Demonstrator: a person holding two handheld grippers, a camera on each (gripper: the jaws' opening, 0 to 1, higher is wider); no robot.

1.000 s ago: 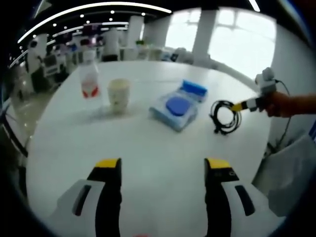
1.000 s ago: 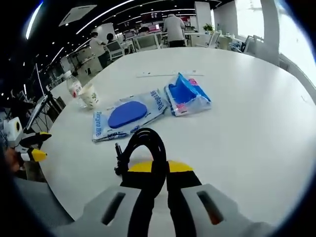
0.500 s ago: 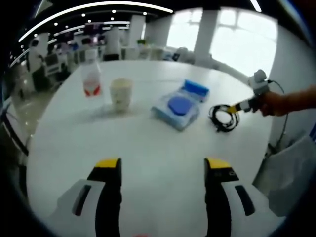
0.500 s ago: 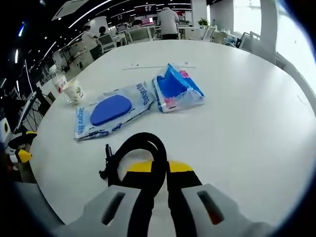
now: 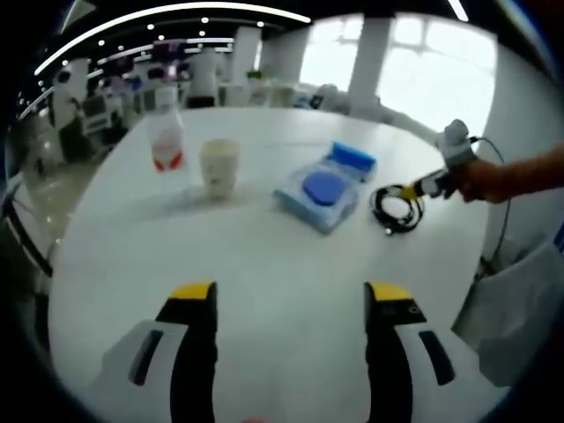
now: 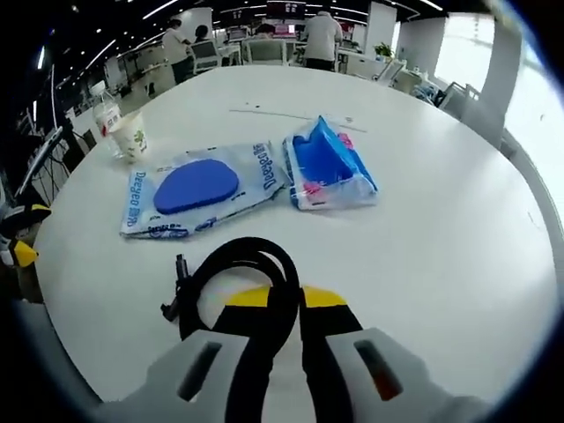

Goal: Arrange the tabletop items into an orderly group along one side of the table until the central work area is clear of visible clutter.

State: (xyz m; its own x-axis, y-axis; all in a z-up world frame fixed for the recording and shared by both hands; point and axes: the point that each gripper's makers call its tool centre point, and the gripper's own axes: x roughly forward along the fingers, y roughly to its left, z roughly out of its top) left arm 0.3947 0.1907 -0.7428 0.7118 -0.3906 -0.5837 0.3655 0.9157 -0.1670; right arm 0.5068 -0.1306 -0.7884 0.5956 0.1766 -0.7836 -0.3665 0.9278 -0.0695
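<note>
- My right tongs (image 6: 280, 300) are pinched on a black cable (image 6: 236, 278), a loop low over the white worktop (image 6: 441, 220)
- My left tongs (image 5: 290, 295) are wide apart, holding nothing
- The flat wipes pack (image 6: 196, 189) touches the blue bag (image 6: 328, 165), just past the cable
- The cup (image 5: 218, 165) stands beside the bottle (image 5: 166, 141), well apart from them

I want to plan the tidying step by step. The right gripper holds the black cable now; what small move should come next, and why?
Probably carry the cable a little toward the wipes pack and set it down beside it. The right gripper is shut on the coil, and the packs, cup and bottle already lie in a rough line.
</note>
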